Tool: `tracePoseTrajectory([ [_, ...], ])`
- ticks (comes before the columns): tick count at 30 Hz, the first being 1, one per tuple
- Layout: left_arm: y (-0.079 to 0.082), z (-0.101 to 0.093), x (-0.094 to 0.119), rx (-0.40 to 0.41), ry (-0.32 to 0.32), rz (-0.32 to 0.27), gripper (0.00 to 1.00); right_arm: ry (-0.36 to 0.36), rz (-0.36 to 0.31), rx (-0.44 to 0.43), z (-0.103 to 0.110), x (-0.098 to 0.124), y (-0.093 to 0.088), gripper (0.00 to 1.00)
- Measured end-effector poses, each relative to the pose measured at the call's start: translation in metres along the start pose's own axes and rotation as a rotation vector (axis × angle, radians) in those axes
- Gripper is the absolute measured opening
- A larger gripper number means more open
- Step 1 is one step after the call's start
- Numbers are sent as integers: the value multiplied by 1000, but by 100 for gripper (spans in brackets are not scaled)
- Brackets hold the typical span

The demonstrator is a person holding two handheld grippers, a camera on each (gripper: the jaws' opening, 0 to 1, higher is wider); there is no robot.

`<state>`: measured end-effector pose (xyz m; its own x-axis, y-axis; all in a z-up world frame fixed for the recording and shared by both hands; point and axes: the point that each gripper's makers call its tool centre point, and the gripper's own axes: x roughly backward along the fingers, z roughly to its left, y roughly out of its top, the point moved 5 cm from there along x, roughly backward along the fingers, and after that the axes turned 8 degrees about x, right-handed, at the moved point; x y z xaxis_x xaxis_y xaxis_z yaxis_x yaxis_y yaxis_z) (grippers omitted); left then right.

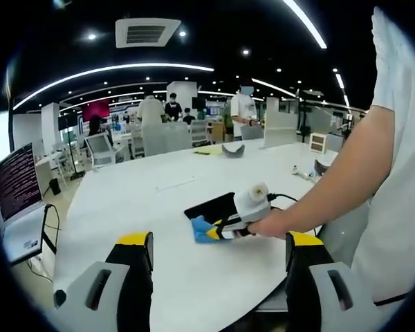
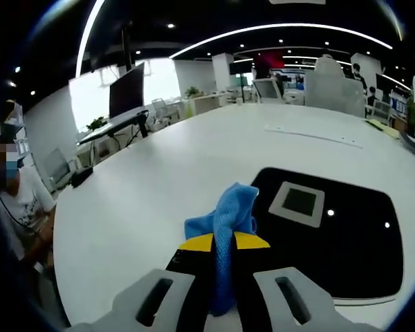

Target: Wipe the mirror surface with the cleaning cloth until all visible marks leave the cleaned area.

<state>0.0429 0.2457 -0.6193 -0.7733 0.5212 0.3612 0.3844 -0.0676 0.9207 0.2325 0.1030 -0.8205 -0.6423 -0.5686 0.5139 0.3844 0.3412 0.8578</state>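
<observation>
My right gripper pinches the soft, light blue cloth mid-fold; it will likely flop, so I grip deep. The mirror looks slick and fragile. My left gripper stands wide, empty.

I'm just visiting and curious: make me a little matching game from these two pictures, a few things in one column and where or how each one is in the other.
Things:
1. soft blue cleaning cloth
2. flat dark rectangular mirror
3. left hand-held gripper
4. dark computer monitor with text lines

States:
A. open, holding nothing
B. lying flat on the round white table
C. pinched in the right hand-held gripper
D. standing beyond the table's edge

Pairs: 1-C, 2-B, 3-A, 4-D
</observation>
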Motion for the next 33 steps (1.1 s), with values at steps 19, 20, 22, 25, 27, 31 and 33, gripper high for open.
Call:
tracePoseTrajectory([
  [19,-13,-37,-5,63,39,4,78,56,-7,2,-3,1,0,4],
  [20,-13,-38,-6,62,39,3,78,58,-4,2,-3,1,0,4],
  [22,-14,-39,-7,69,39,6,78,58,6,29,-3,0,0,4],
  [25,-13,-39,-8,72,43,4,78,72,-2,-31,-4,1,0,4],
  [27,-13,-40,-9,72,47,5,78,90,8,-31,-6,1,1,3],
  [31,-8,-42,-11,71,59,7,79,137,43,-13,-11,1,5,3],
  [33,-4,-45,-13,58,56,7,79,128,23,11,-17,3,11,3],
])
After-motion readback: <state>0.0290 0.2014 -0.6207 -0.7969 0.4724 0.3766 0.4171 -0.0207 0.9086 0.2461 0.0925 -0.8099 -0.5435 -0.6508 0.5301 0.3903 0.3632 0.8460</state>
